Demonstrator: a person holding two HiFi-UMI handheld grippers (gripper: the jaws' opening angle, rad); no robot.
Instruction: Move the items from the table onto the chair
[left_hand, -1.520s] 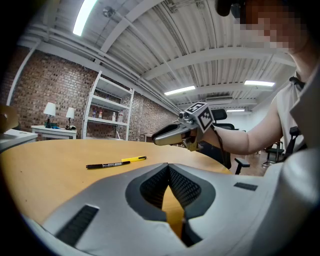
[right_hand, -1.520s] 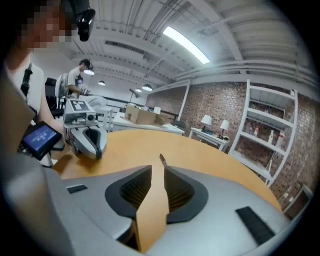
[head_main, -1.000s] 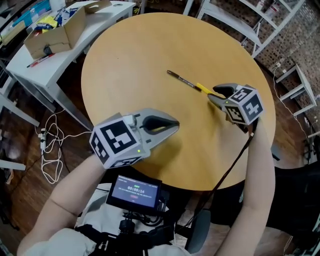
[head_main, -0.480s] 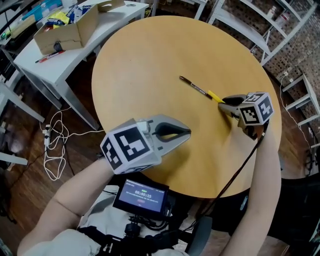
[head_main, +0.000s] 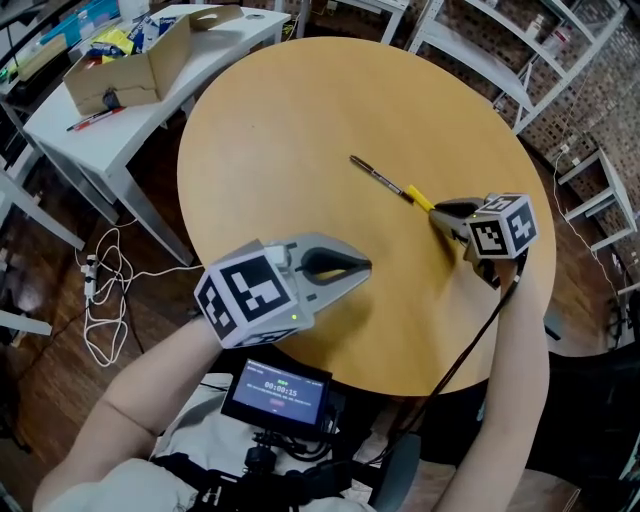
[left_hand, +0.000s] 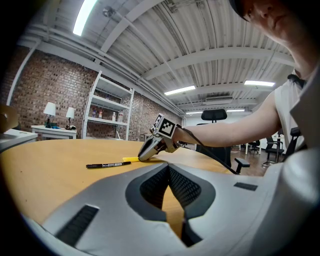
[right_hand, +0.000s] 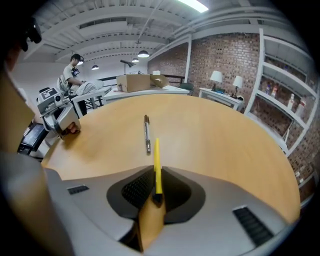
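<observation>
On the round wooden table (head_main: 300, 110) lie a black pen (head_main: 375, 175) and, end to end with it, a yellow marker (head_main: 420, 197). My right gripper (head_main: 440, 213) points down at the table. Its jaws have just been closing, and the pads now press on the near end of the yellow marker (right_hand: 157, 160), which sticks out forward toward the black pen (right_hand: 147, 132). My left gripper (head_main: 365, 266) hovers over the near part of the table, shut and with nothing in it. In the left gripper view the right gripper (left_hand: 146, 155) sits on the yellow marker (left_hand: 131, 159).
A white desk with an open cardboard box (head_main: 130, 65) stands at the upper left. White shelving (head_main: 560, 40) runs along the upper right. Cables (head_main: 100, 290) lie on the floor at the left. A black office chair (left_hand: 214, 115) shows far behind the right arm.
The right gripper's jaws have closed round the yellow marker, and the gripper has rolled a little. The left gripper has stayed where it was.
</observation>
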